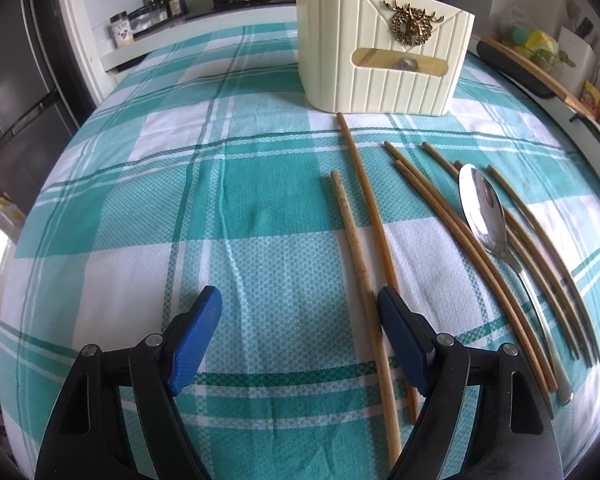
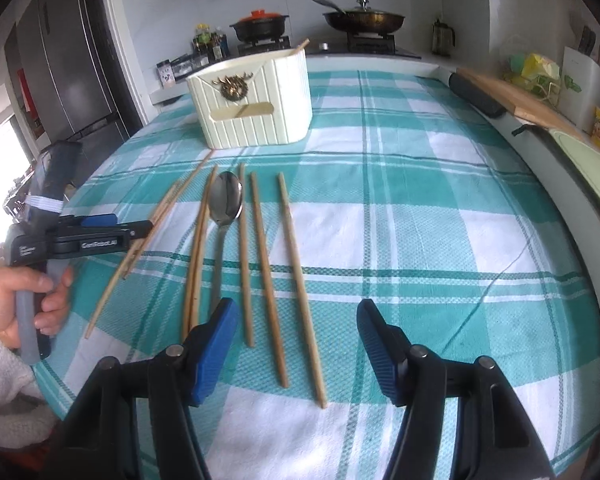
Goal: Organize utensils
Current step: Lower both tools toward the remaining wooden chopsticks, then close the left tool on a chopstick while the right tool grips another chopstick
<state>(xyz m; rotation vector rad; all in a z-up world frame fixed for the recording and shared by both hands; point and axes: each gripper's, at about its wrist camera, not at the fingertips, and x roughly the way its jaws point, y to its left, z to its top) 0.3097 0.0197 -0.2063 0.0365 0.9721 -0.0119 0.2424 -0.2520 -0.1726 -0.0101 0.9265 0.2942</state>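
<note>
A cream utensil holder [image 1: 384,46] with a gold deer badge stands at the far side of the checked cloth; it also shows in the right wrist view [image 2: 256,104], with one stick poking out. Several bamboo chopsticks [image 1: 364,248] lie loose in front of it, also in the right wrist view [image 2: 264,256]. A metal spoon [image 1: 486,216] lies among them, bowl toward the holder [image 2: 226,200]. My left gripper [image 1: 300,308] is open and empty, low over the cloth left of the chopsticks; it shows in the right wrist view [image 2: 140,227]. My right gripper [image 2: 296,320] is open and empty above the chopsticks' near ends.
The table carries a teal and white checked cloth [image 2: 420,208]. A cutting board [image 2: 512,100] and a dark roll lie along the right edge. Behind are a stove with pans [image 2: 364,20], spice bottles [image 2: 208,46] and a fridge [image 2: 72,64] at left.
</note>
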